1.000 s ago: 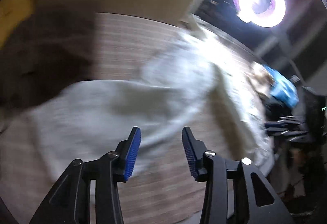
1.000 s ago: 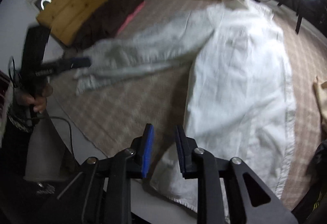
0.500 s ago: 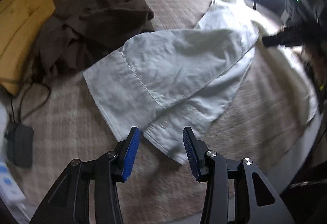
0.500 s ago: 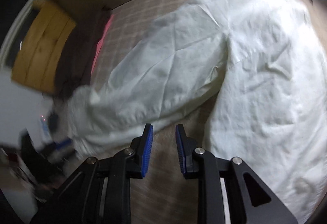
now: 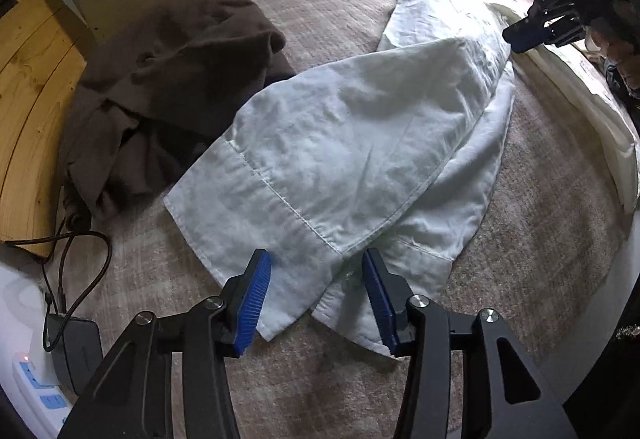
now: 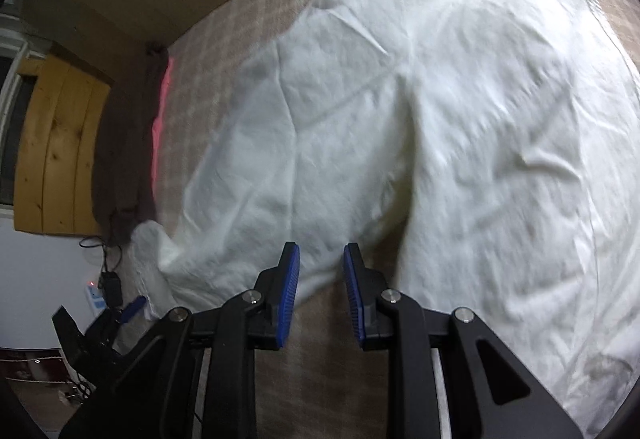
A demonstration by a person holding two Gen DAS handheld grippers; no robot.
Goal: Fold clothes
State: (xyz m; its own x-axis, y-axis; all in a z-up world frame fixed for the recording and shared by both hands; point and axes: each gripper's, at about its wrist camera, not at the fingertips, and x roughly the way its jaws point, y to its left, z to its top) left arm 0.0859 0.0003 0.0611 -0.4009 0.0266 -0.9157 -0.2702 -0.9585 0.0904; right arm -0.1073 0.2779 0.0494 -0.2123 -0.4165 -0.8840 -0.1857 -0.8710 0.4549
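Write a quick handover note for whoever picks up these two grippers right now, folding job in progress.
Left gripper: open, empty, fingers either side of the cuff end of the white cotton shirt's sleeve.
Right gripper: open, empty, over the sleeve near the shirt body.
The shirt lies spread on the beige checked cloth surface, one sleeve stretched out sideways. A crumpled brown garment sits beside it, untouched.
Done: shirt laid out; no fold visible.
Left: probably grip the cuff, fold the sleeve across the body, then fold the rest, then the brown garment.
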